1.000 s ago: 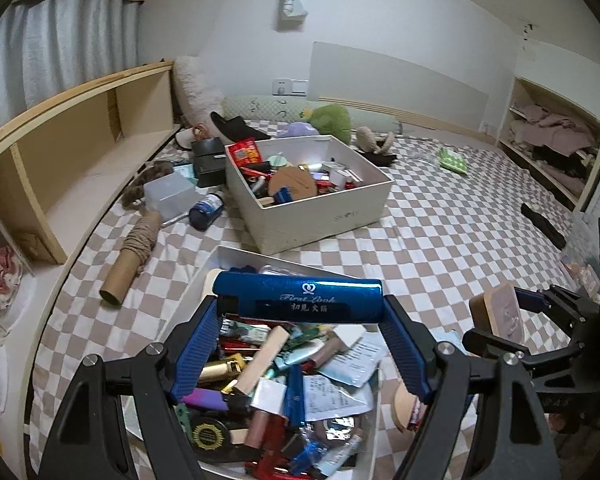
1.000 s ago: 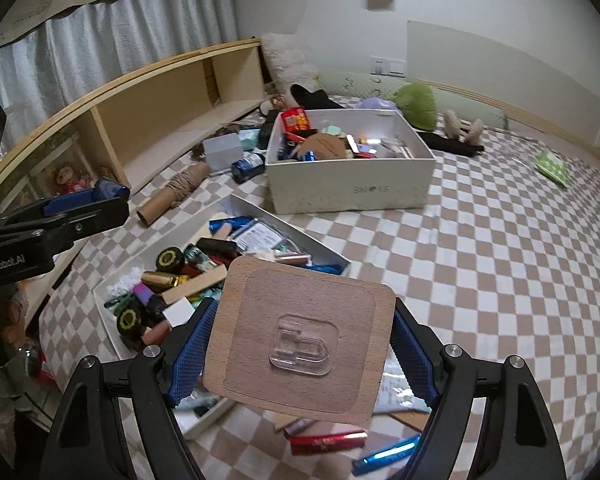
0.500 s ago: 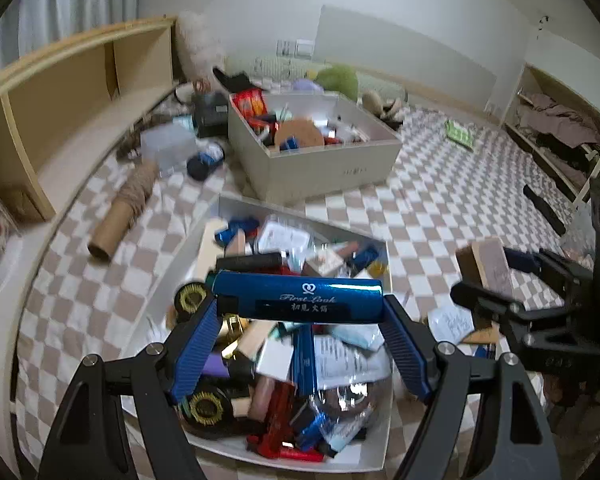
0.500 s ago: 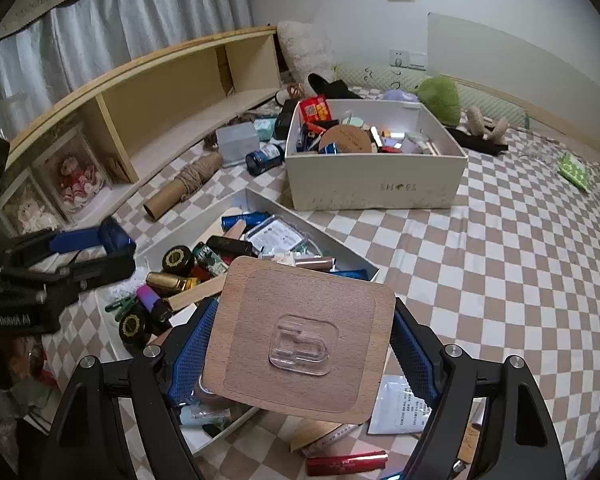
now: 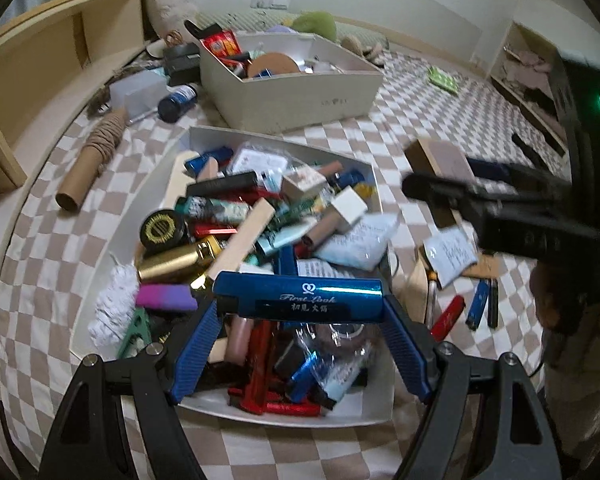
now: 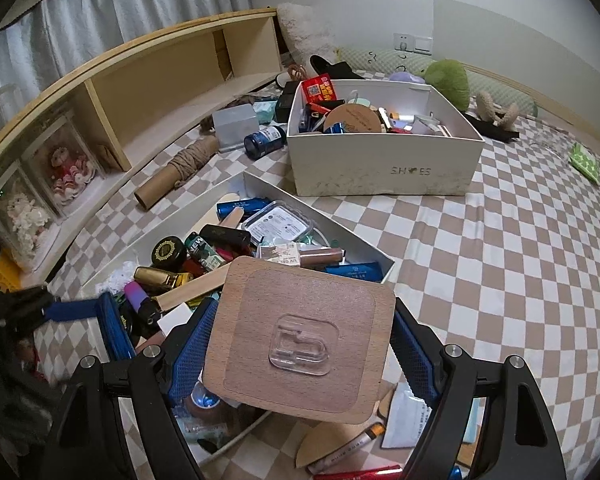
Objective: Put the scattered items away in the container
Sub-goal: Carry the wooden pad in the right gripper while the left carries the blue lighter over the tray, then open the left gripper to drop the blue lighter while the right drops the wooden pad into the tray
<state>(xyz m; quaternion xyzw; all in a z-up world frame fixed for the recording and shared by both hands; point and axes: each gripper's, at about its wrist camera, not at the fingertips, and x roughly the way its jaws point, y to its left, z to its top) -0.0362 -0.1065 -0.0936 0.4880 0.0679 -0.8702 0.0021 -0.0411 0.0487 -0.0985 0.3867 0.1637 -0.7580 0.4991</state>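
Observation:
My left gripper point(image 5: 300, 304) is shut on a shiny blue tube point(image 5: 298, 298), held crosswise just above the near part of the shallow white tray point(image 5: 374, 168), which is heaped with small items. My right gripper point(image 6: 300, 344) is shut on a square wooden plaque point(image 6: 300, 340) with a clear plastic hook, above the tray's right near corner point(image 6: 386, 258). In the left wrist view the right gripper point(image 5: 456, 184) and plaque point(image 5: 440, 160) hang right of the tray. Loose items point(image 5: 456, 256) lie on the checked cloth right of the tray: paper slips, red and blue tubes.
A taller white shoe box point(image 6: 384, 164) full of items stands behind the tray. A cardboard tube wound with twine point(image 5: 92, 160), a dark blue bottle point(image 5: 178, 98) and a clear box point(image 5: 134, 86) lie to the left. A wooden shelf point(image 6: 160, 76) runs along the left side.
Both grippers have moved forward and lower over the shallow tray, still holding the tube and the plaque. The right gripper has come closer to the tray's right edge.

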